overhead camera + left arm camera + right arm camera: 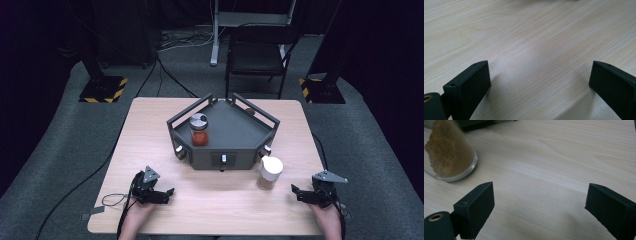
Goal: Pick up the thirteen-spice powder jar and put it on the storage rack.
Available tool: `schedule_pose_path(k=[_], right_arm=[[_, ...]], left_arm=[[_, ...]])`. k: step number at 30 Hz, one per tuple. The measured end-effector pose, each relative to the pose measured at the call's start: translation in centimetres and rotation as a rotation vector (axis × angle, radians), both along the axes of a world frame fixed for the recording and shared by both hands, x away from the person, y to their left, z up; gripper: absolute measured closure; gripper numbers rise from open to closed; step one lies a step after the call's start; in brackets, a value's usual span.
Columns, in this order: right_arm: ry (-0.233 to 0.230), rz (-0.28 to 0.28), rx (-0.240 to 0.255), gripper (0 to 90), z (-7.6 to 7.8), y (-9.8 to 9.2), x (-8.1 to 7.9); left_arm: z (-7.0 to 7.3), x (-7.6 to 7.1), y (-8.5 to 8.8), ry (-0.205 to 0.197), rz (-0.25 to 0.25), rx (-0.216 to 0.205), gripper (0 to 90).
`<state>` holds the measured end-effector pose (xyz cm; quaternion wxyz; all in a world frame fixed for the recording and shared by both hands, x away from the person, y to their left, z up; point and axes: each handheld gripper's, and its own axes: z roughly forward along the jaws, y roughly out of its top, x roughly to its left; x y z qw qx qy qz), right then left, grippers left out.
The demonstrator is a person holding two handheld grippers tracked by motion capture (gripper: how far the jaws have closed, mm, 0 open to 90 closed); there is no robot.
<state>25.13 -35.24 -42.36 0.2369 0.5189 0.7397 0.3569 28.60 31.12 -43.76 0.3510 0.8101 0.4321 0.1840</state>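
Dark room, grey carpet, black chair (257, 52) behind your wooden worktop (150, 125). Black five-sided railed tray (235, 132) sits mid-worktop with a red-filled jar (199, 130) inside it. White-lidded jar of brown powder (270, 172) stands just off the tray's front right corner, near your right tool (305, 194). Right tool is released, nothing between its jaws. Left tool (162, 194) is released too, over bare wood.

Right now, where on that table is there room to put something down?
Bare wood lies between the left gripper and the white-lidded jar, and along the table's left side. The dark tray crowds the middle.
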Motion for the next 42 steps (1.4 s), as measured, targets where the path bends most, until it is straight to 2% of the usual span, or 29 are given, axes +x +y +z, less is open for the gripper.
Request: schedule_pose_path(k=[10,18,42], right_arm=[[-0.028,0.039,-0.002,8.3,0.3,0.4,-0.3],[-0.036,0.070,0.010,8.5,0.6,0.5,-0.3],[-0.049,0.140,0.002,8.6,0.9,1.4,-0.3]], left_arm=[[0.0,0.0,0.0,0.000,0.000,0.000,3.4],[0.0,0.0,0.0,0.000,0.000,0.000,3.4],[0.0,0.0,0.0,0.000,0.000,0.000,3.4]])
